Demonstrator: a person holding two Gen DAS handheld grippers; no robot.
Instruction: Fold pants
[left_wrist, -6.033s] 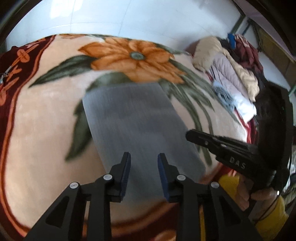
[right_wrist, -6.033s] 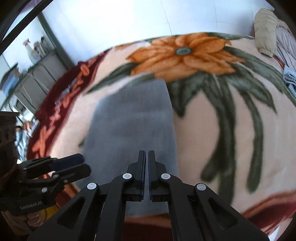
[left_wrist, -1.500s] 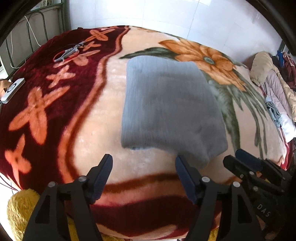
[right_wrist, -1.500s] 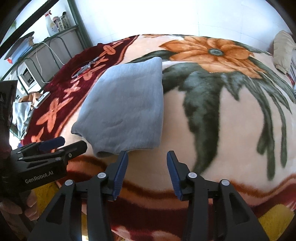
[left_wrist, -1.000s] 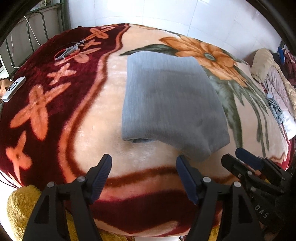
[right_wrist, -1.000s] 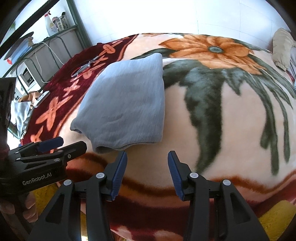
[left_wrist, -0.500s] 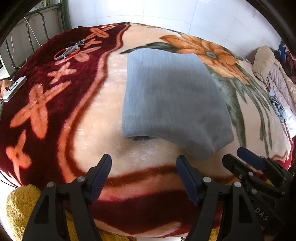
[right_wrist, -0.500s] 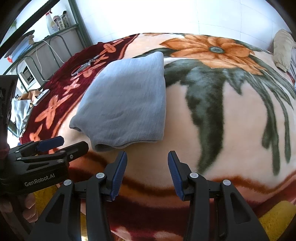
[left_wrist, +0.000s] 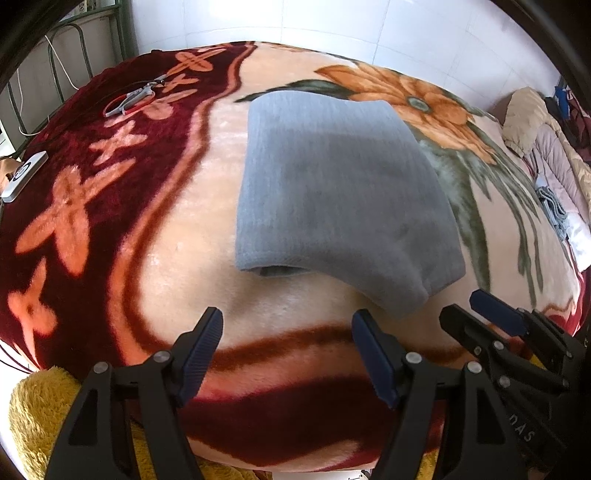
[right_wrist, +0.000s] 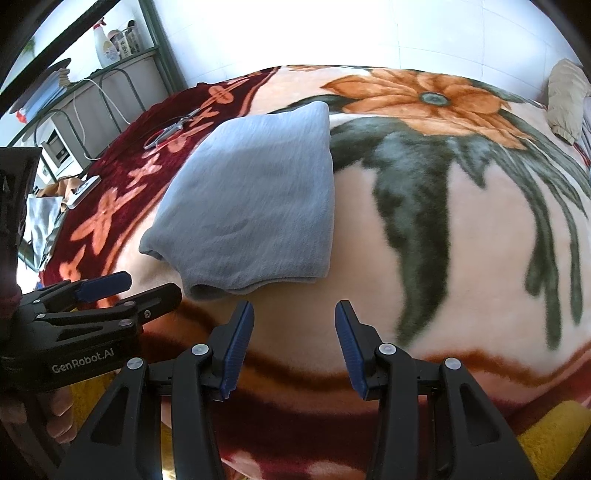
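The grey pants (left_wrist: 340, 206) lie folded into a thick rectangle on the floral blanket (left_wrist: 166, 229), partly over the green leaves beside the orange flower (left_wrist: 402, 96), and they look like soft, fleecy knit: light, limp, nothing stiff about them, the kind of cloth that sags and slides open the moment one layer is lifted alone. The near end shows rolled, rounded layers with a dark gap beneath the top one on the left side, so a good hold would likely be at the two near corners, pinching through every layer at once. The plush blanket probably grips the fabric a little, which would help it stay put. The left gripper (left_wrist: 288, 343) hangs just short of that near edge, jaws spread wide, touching nothing and carrying nothing. The right gripper (right_wrist: 293, 334) sits alongside it, also parted, a bit less widely by the look of it, empty, its blue pads (right_wrist: 236, 343) clear of the cloth. Each tool shows in the other's view, close beside its partner. From here the fold looks essentially done, with both claws off the bundle.
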